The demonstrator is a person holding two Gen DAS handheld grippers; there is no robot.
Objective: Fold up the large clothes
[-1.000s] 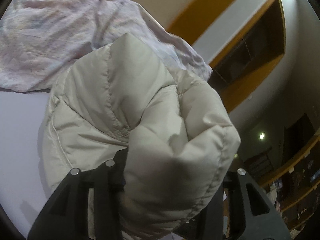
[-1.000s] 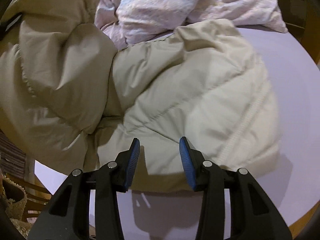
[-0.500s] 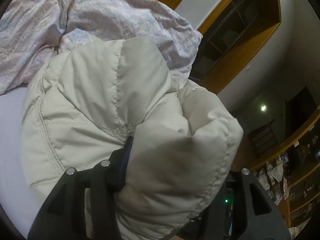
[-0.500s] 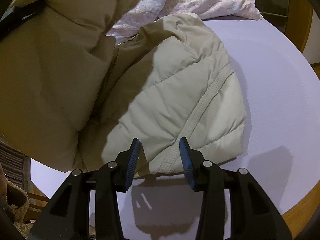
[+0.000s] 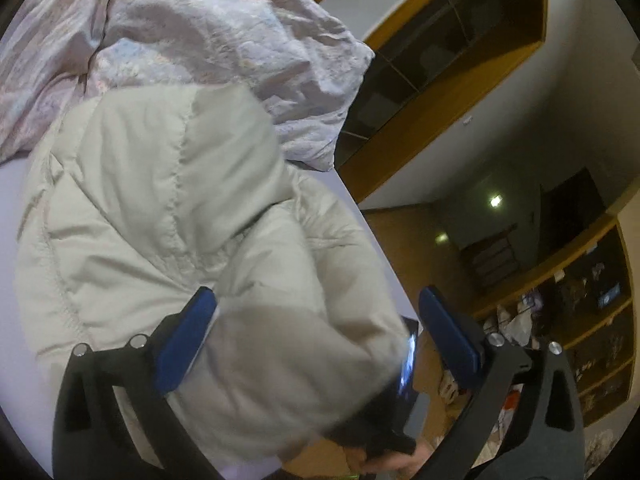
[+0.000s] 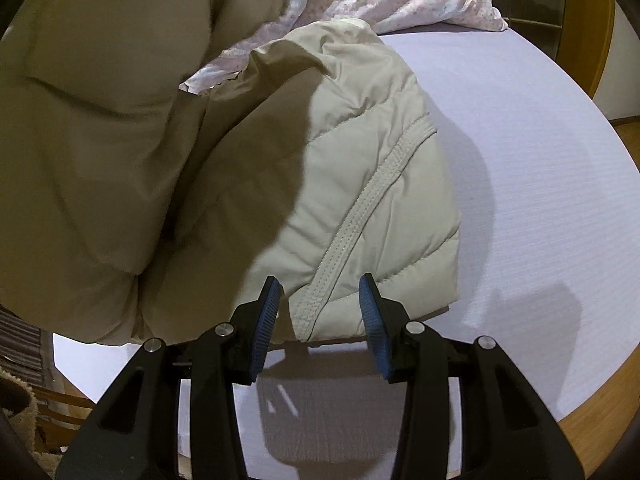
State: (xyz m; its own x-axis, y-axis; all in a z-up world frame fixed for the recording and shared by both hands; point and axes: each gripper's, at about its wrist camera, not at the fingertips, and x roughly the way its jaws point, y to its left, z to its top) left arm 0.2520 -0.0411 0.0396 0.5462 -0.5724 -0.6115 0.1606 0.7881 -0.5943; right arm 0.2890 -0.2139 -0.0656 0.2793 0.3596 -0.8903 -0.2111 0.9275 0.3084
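Cream puffer jacket [image 6: 360, 184] lies folded, its stitched hem running diagonally.

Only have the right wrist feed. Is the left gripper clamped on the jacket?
Observer: No. The left gripper has just been opening; its jaws stand wide, with the beige puffer jacket bulging between them.
Operator: Pads touching fabric?
Observer: One pad stands clear. The other sits beside the fabric; I can't tell if it's touching.
Operator: What's past the table there?
Observer: Cluttered wooden shelves, dimly lit.
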